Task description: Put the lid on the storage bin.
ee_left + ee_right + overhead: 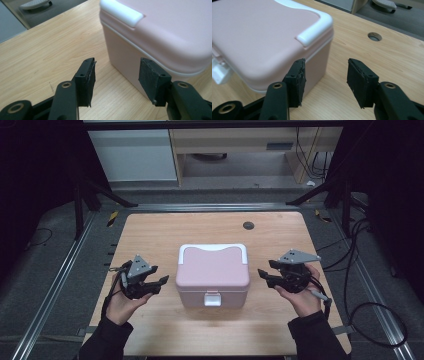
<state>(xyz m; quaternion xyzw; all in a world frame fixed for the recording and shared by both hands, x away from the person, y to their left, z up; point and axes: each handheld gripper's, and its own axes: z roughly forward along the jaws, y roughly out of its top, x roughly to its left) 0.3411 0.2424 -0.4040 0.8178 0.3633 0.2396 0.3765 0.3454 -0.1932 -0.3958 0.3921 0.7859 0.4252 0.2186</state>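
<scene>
A pink box [213, 270] with a white folded-down handle [213, 248] and a white front latch [212, 299] stands closed in the middle of the wooden table [165, 227]. My left gripper [161, 281] hovers just left of the pink box [160, 37], jaws open and empty, pointing at its left wall. On the other side my right gripper [263, 276] is also open and empty, close to the right wall of the pink box [262, 40]. Its left pad [298, 80] stands near the box's corner without touching it. A hand holds each gripper from below.
A round cable hole [248, 225] sits in the table's far right part, also seen as the cable hole [374, 36]. Metal rails and black stand legs flank the table, with cables [365, 270] on the floor at the right. Bare wood lies in front of the box.
</scene>
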